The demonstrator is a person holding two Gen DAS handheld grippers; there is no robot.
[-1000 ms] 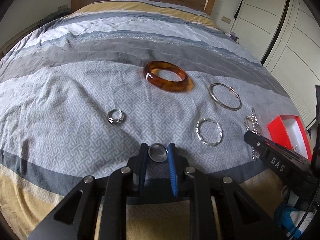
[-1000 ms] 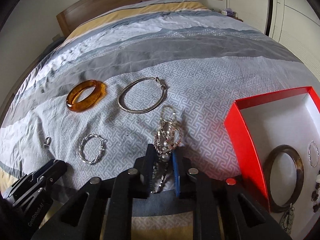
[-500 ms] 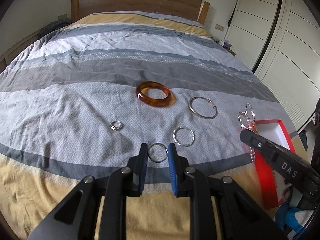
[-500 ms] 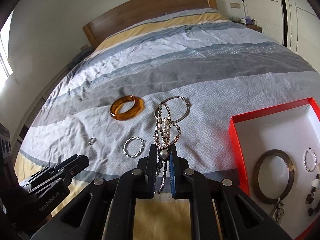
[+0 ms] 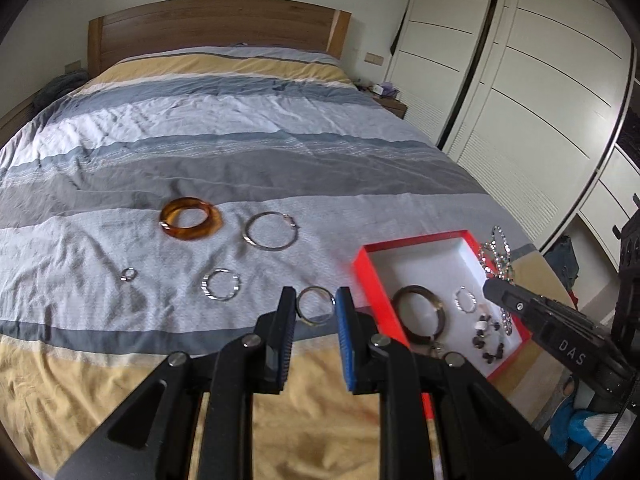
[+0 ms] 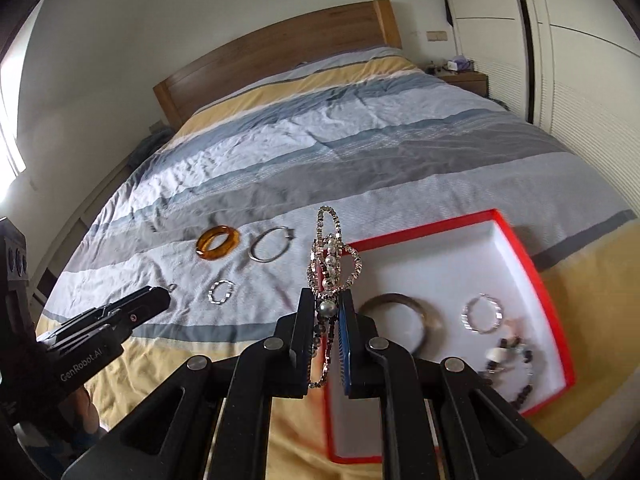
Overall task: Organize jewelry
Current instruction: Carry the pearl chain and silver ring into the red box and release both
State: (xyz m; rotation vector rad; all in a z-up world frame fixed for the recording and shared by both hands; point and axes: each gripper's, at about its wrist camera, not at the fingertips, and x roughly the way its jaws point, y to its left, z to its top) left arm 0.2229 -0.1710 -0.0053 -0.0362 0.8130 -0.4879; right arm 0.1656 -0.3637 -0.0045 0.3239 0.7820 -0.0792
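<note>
My left gripper (image 5: pixel 315 305) is shut on a thin silver ring bangle (image 5: pixel 316 306) and holds it above the bed, just left of the red box (image 5: pixel 362 276). My right gripper (image 6: pixel 328 312) is shut on a beaded chain necklace (image 6: pixel 332 256) that sticks up past the tips, over the box's left rim (image 6: pixel 325 408). The box has a white inside with a dark bangle (image 6: pixel 400 320), a small silver hoop (image 6: pixel 482 314) and a dark bead bracelet (image 6: pixel 510 364). The necklace also shows in the left wrist view (image 5: pixel 496 256).
On the striped bedspread (image 5: pixel 200 160) lie an amber bangle (image 5: pixel 190 224), a large silver hoop (image 5: pixel 270 231), a twisted silver hoop (image 5: pixel 221 285) and a small ring (image 5: pixel 129 274). White wardrobe doors (image 5: pixel 540 100) stand to the right, a wooden headboard (image 5: pixel 216 24) at the back.
Both grippers have lifted off the bed with their jewelry and swung right. The red box has come into full view under and beside them.
</note>
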